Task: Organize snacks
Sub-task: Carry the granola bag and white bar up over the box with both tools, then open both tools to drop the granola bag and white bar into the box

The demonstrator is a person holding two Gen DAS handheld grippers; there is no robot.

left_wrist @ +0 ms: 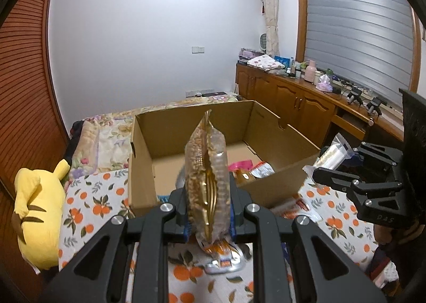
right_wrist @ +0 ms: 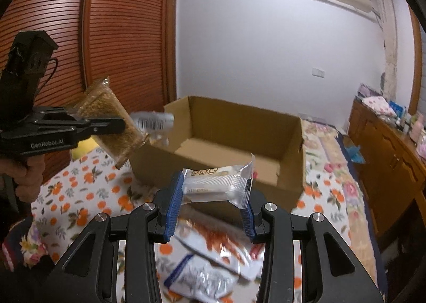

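Note:
My left gripper (left_wrist: 209, 212) is shut on a clear bag of brown grainy snack (left_wrist: 207, 170), held upright in front of the open cardboard box (left_wrist: 191, 127). It also shows in the right wrist view (right_wrist: 111, 127), with the bag (right_wrist: 114, 119) near the box's left corner. My right gripper (right_wrist: 210, 207) is shut on a white and clear snack packet (right_wrist: 221, 183), held above the bed before the box (right_wrist: 239, 127). In the left wrist view it (left_wrist: 319, 170) is right of the box with the packet (left_wrist: 332, 154). Pink and white packets (left_wrist: 253, 168) lie inside the box.
Several snack packets (right_wrist: 207, 257) lie on the orange-print bedspread (right_wrist: 80, 196) below the grippers. A yellow plush toy (left_wrist: 37, 209) lies at the left bed edge. A wooden cabinet (left_wrist: 293, 98) with clutter runs along the right. Slatted wardrobe doors (right_wrist: 119, 36) stand at left.

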